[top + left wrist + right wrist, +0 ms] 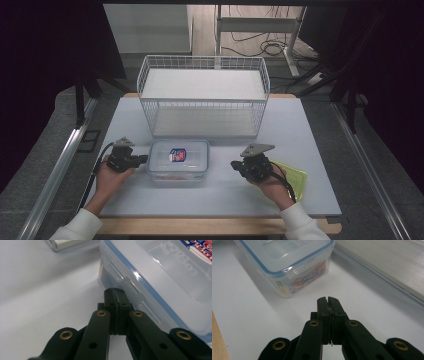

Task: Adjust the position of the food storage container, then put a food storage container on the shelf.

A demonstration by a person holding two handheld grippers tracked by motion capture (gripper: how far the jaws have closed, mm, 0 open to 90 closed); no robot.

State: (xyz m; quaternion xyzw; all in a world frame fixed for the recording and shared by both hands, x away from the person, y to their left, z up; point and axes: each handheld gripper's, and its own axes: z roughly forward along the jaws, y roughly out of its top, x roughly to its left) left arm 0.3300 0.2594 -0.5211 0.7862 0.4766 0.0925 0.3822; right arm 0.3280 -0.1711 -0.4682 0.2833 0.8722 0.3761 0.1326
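A clear plastic food box (178,161) with a blue-sealed lid and a red-and-blue sticker sits on the white table, in front of the wire basket. My left gripper (145,159) is shut, its tips right at the box's left side; in the left gripper view the gripper (115,290) sits against the lid's side latch on the box (160,277). My right gripper (234,164) is shut and empty, a short way right of the box. The right gripper view has the gripper (328,299) pointing toward the box (287,262), apart from it.
A white wire basket (202,95) stands at the back middle of the table (310,130). A yellow-green flat thing (295,176) lies under my right hand. The table's wooden front edge (215,226) runs near the person's sleeves.
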